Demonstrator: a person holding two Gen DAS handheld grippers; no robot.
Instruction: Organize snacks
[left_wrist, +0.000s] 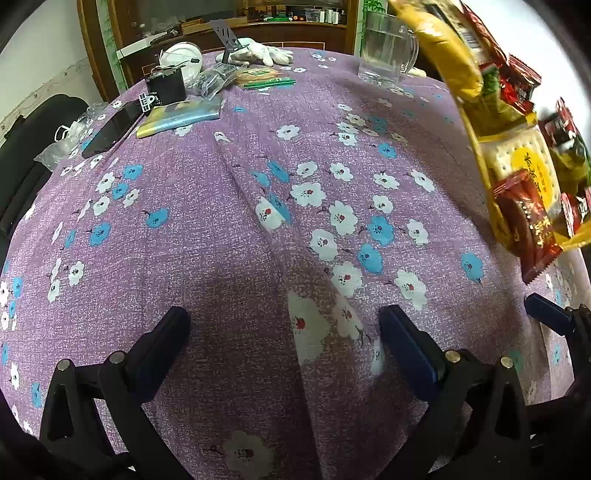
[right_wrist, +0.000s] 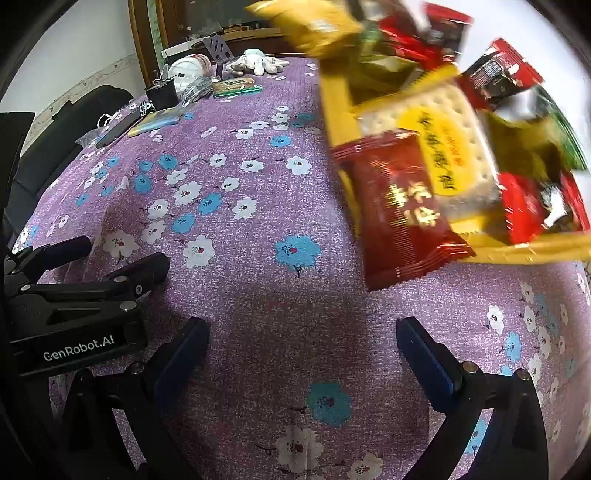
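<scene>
Only leftward: glass mug (left_wrist: 388, 48), perhaps empty.

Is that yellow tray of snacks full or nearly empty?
Full. The yellow tray is heaped with packets: a cracker pack, and a dark red packet hanging over its edge onto the tablecloth.

A yellow tray (right_wrist: 341, 110) heaped with snack packets is seen blurred and tilted at the right edge of the table, a dark red packet (right_wrist: 402, 210) overhanging its near rim beside a clear cracker pack (right_wrist: 439, 147) with a yellow label.
</scene>
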